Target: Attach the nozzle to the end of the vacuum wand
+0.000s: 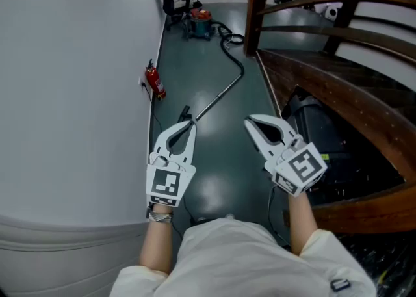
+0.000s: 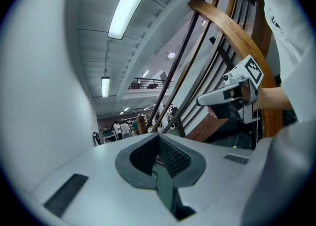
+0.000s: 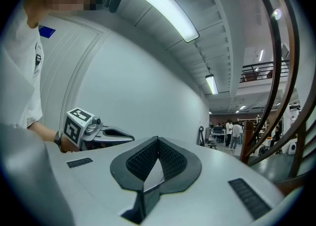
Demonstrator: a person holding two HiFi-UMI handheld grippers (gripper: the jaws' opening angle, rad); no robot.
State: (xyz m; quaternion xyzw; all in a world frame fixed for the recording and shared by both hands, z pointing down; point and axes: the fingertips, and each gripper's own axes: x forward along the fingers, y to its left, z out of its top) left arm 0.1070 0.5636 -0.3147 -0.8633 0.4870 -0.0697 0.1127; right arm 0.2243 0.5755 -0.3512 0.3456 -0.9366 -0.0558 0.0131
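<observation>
Green floor (image 1: 214,159) runs ahead of me as a narrow lane. It is hemmed by a curved white wall (image 1: 71,94) on my left and a curved wooden stair rail (image 1: 338,88) on my right.

I hold 2 tongs level and side by side above this lane. My left tongs (image 1: 188,126) and my right tongs (image 1: 251,121) are both pinched fully together with nothing between their ribbed pads. They are apart from each other, with a strip of bare floor showing between them.

The vacuum wand (image 1: 218,97) lies on the floor ahead. It slants from just past the tip of my left tongs up and rightward toward the foot of the stairs. Its hose (image 1: 229,47) curls on from there to the vacuum canister (image 1: 200,26) at the far end of the lane. 1 dark piece (image 1: 185,114) sits at the wand's near end, and I cannot tell whether it is the nozzle.

A red fire extinguisher (image 1: 155,83) stands against the base of the wall, left of the wand, with open floor between the 2. A black office chair (image 1: 172,0) stands by the wall near the canister. On my right, dark equipment (image 1: 318,133) fills the space under the stair, behind the rail's lower edge. The widest free floor is the middle of the lane, between the wand and the stair base.
</observation>
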